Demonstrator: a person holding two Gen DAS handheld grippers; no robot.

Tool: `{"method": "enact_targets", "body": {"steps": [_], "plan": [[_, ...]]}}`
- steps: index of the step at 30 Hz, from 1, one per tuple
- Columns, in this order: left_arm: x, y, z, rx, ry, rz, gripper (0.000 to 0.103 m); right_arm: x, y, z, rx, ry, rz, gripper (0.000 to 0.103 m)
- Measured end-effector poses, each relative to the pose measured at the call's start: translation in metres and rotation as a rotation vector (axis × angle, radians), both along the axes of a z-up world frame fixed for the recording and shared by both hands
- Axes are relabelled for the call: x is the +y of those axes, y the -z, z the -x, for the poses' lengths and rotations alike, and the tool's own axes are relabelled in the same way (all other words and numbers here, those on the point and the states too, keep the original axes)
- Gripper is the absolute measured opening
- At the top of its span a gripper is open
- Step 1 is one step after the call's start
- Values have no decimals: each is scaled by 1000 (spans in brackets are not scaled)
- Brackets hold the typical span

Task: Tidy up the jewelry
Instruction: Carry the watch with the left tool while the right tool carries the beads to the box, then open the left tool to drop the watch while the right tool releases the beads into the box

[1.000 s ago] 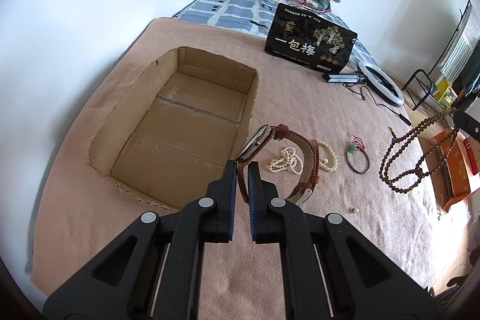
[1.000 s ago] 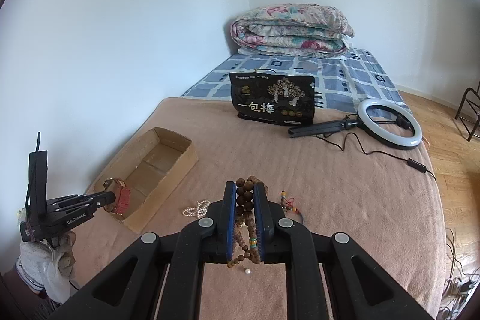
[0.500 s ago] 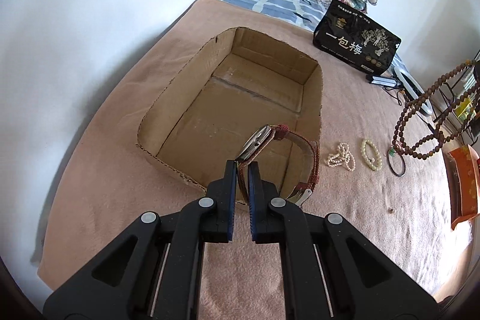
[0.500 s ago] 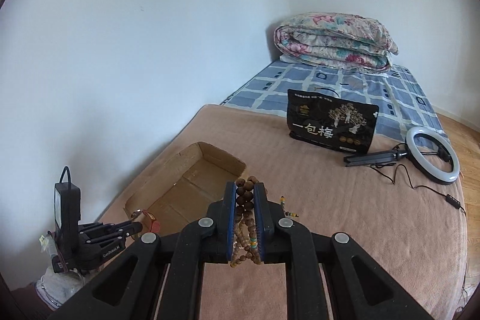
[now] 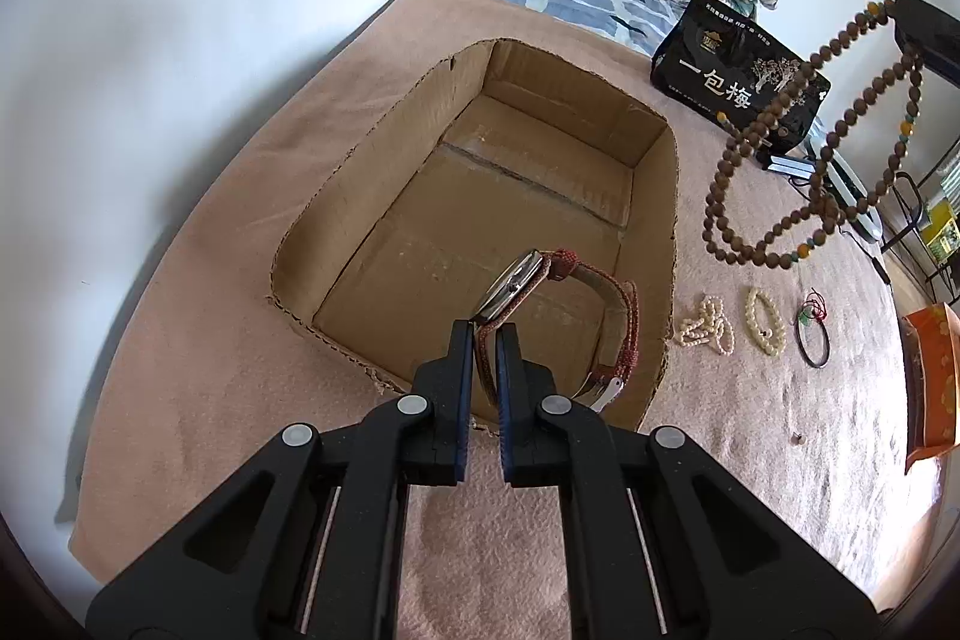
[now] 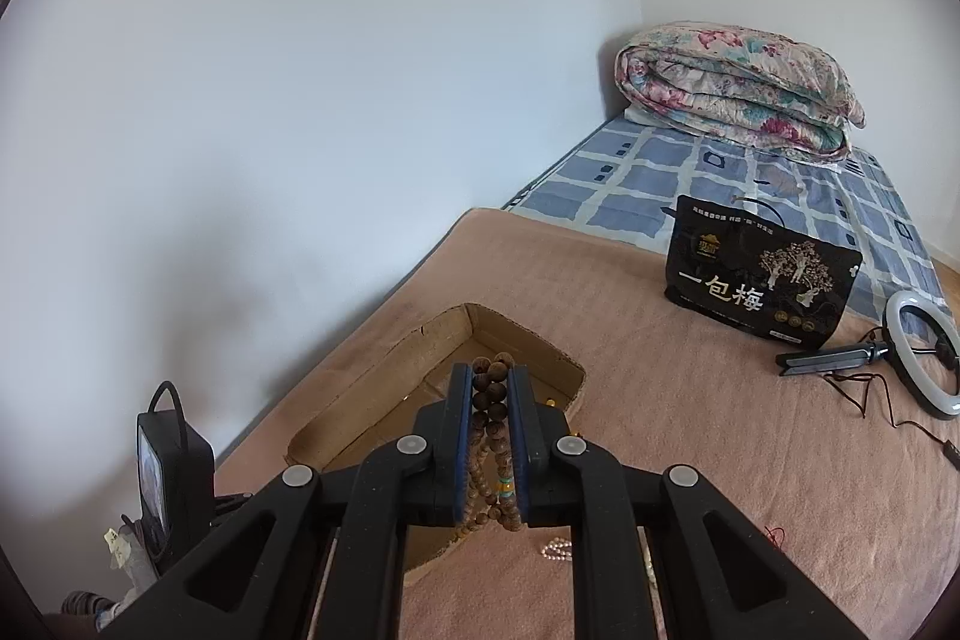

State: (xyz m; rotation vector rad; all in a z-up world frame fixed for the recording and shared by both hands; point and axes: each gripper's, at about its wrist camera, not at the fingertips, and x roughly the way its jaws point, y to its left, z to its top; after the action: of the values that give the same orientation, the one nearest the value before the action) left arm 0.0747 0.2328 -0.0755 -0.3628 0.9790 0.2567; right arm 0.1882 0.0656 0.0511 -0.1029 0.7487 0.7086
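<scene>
My left gripper (image 5: 485,334) is shut on the red-brown strap of a wristwatch (image 5: 543,280), which hangs over the near right corner of an open cardboard box (image 5: 384,142). The box holds nothing that I can see. My right gripper (image 6: 491,379) is shut on a long brown bead necklace (image 6: 489,400); in the left wrist view the necklace (image 5: 804,142) dangles in the air to the right of the box. On the pink blanket right of the box lie a pearl strand (image 5: 705,325), a cream bead bracelet (image 5: 765,321) and a dark thin bangle (image 5: 814,343).
A black printed bag (image 6: 759,289) stands behind the box, with a ring light (image 6: 921,361) on a stand beside it. A folded floral quilt (image 6: 738,85) lies at the bed's head. An orange box (image 5: 930,388) sits at the blanket's right edge. A white wall runs along the left.
The left gripper carried the watch left and down, from beside the box to over its near right corner. The right gripper swung left with the necklace, bringing the box under its fingers.
</scene>
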Motion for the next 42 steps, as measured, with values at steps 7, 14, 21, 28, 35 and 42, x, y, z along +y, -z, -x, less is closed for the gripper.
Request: {"method": "enact_targets", "body": {"steps": [7,14,21,28,35,42], "plan": [[2,7,-4,15,-12,9,5,24,9,-17,20,-10,-4,9],[3,14,-9,32,-18,17,5,41,25,-32,47,-13,7,9],[-1,16,-12,39,-9,18,5,49,45,-42,89,-13,22,9],[-2,17,-13,39,-8,21,5,51,56,-47,107,-7,43,9],[0,15,-13,32,-17,35,6,53,61,-45,118,-23,56,10],[3,8,-11,8,-49,23,34,48,60,-44,105,-2,69,40]]}}
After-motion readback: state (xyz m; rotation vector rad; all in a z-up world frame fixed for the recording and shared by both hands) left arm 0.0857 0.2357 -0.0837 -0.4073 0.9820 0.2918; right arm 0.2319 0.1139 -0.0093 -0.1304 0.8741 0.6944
